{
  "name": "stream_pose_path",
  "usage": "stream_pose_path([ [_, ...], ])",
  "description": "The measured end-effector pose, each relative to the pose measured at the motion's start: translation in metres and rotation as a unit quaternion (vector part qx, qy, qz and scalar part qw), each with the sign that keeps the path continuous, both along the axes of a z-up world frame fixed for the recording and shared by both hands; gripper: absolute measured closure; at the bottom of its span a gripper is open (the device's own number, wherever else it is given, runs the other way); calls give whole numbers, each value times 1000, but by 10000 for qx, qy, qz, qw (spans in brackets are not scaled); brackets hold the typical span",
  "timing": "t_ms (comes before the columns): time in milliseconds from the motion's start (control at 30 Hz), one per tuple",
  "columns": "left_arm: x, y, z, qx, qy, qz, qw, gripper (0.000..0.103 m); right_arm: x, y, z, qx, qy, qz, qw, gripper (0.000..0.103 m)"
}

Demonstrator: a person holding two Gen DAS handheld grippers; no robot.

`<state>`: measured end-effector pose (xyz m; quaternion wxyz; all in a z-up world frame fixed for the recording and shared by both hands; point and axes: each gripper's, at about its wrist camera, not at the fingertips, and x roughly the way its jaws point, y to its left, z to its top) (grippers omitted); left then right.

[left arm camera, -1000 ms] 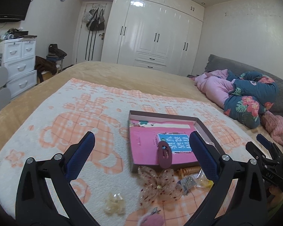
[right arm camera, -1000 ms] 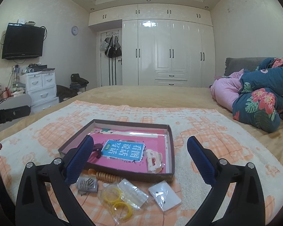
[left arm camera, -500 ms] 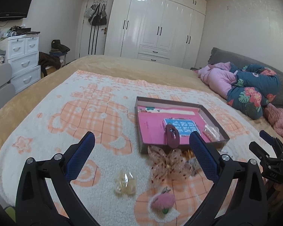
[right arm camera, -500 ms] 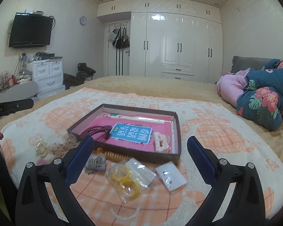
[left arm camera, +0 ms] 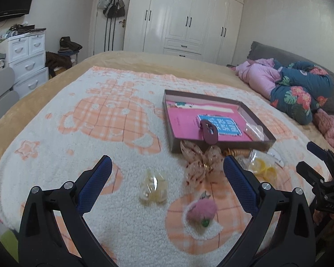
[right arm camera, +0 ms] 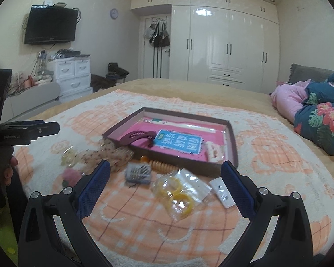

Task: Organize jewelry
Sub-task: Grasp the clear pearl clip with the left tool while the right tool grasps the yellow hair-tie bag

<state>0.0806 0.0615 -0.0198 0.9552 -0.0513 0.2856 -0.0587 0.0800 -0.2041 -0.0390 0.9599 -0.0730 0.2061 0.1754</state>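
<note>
A shallow brown box (left arm camera: 259, 120) with a pink lining lies on the blanket; it also shows in the right wrist view (right arm camera: 231, 138). A maroon hair clip (left arm camera: 208, 131) rests on its near wall, and a clear clip (left arm camera: 255, 131) lies inside. In front lie a sheer bow (left arm camera: 200, 162), a bagged clear clip (left arm camera: 153, 187), a pink felt strawberry (left arm camera: 201, 211), bagged yellow rings (right arm camera: 178, 193), a grey comb clip (right arm camera: 138, 173), an orange coil (right arm camera: 160, 164) and a white card (right arm camera: 222, 192). My left gripper (left arm camera: 167, 180) is open and empty above the bagged clip. My right gripper (right arm camera: 165, 182) is open and empty above the yellow rings.
The white and orange blanket (left arm camera: 100, 120) covers a tan bed. Pink and floral bedding (left arm camera: 296, 89) is piled at the right. White drawers (left arm camera: 26, 55) and a grey chair stand left of the bed. Wardrobes (right arm camera: 229, 44) fill the far wall.
Both grippers have pulled back from the box toward the near edge of the bed, so more loose items show in front of them. Both stay open and empty.
</note>
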Motion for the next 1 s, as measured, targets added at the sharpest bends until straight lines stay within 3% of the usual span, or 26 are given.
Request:
stream_pose_path([
  [433,5,8,-34,101,722,11,9973,11,2,13,-17,-239,342,202,9989,6],
  [867,30,11,-56,217,935,32,9954,11,25,-8,-49,-176,935,-322,9949,6],
  [1000,37,10,-61,143,965,-38,9952,17,32,-9,-60,-257,977,-332,9943,7],
])
